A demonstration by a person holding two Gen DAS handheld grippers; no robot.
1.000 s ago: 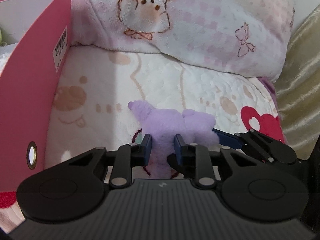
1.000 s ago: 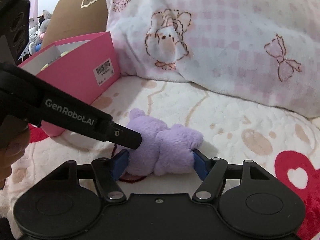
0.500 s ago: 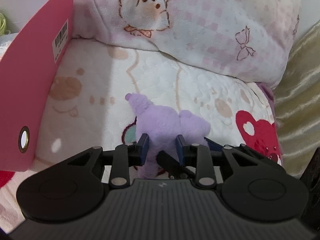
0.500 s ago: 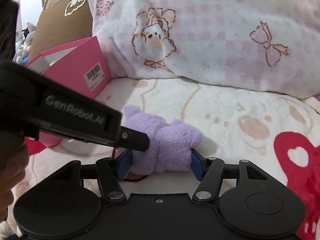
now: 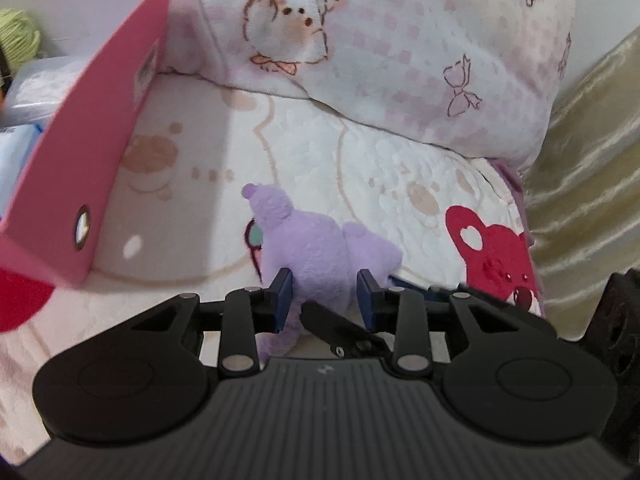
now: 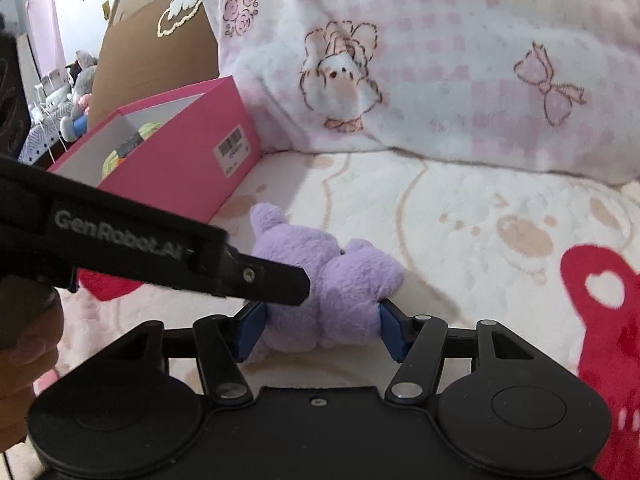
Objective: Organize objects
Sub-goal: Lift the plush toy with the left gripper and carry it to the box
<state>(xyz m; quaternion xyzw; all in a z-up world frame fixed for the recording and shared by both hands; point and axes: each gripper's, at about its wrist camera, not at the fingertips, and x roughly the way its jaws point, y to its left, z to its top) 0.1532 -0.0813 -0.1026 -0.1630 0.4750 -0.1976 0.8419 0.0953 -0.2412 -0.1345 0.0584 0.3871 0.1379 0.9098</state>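
Observation:
A purple plush toy (image 5: 320, 252) (image 6: 320, 264) hangs just above the cream blanket, held from two sides. My left gripper (image 5: 325, 290) has its blue pads against the toy's narrow middle, and its jaws are opening slightly. My right gripper (image 6: 322, 330) is shut across the toy's wider body, one pad on each flank. One left fingertip (image 6: 276, 280) reaches in from the left in the right wrist view. A right fingertip (image 5: 336, 322) shows under the toy in the left wrist view. The open pink box (image 5: 80, 160) (image 6: 180, 168) stands to the left.
The pink box holds green yarn (image 5: 18, 36) and white packets. A pink-checked pillow (image 5: 360, 60) lies behind, gold fabric (image 5: 580, 160) at the right. A cardboard box (image 6: 152, 48) stands behind the pink one. A hand (image 6: 24, 340) grips the left tool.
Both grippers have risen with the plush toy and drifted toward the pink box, whose inside now shows. The left jaws stand slightly wider; the right jaws have narrowed on the toy.

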